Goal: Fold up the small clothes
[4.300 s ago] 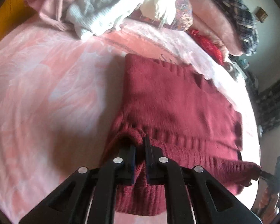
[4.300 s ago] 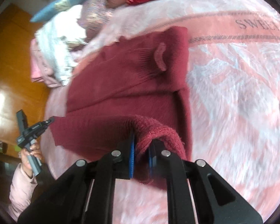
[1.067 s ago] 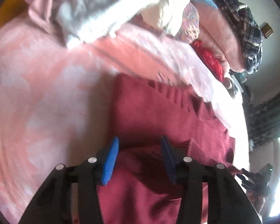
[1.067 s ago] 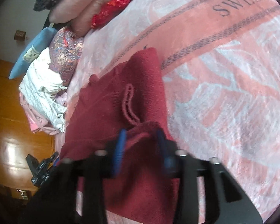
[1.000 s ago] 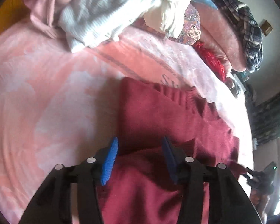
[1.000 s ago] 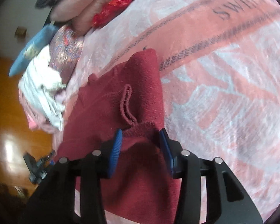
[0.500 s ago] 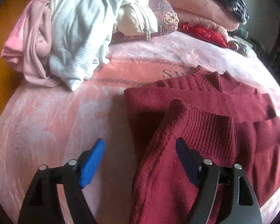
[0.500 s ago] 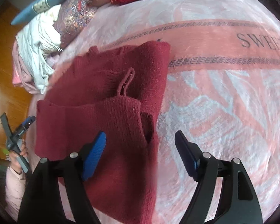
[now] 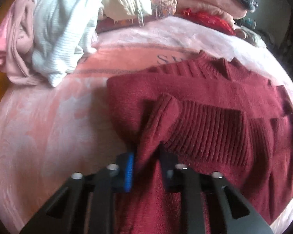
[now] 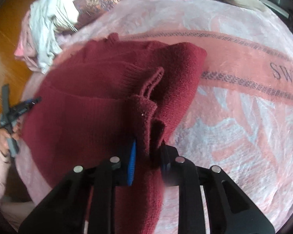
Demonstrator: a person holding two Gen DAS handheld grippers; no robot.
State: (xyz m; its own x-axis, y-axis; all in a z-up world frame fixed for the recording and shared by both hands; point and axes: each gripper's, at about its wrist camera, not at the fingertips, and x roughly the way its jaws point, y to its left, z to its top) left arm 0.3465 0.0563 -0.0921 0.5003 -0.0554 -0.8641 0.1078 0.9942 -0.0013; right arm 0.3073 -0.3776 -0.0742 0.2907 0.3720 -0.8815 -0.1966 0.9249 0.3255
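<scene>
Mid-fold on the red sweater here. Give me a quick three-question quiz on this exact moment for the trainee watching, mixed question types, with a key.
1. True or false: the left gripper is open and clear of the maroon sweater.
2. Multiple choice: what lies between the right gripper's fingers? A) a fold of the sweater's edge B) the pale blue knit C) nothing
3. Fill in: the sweater lies on a pink ______ printed with lettering.

Key
1. False: its jaws are closed on a raised ridge of the sweater.
2. A: a bunched fold of maroon knit stands up between the jaws.
3. Blanket, with letters "SWE" visible at the right edge of the right wrist view.
</scene>
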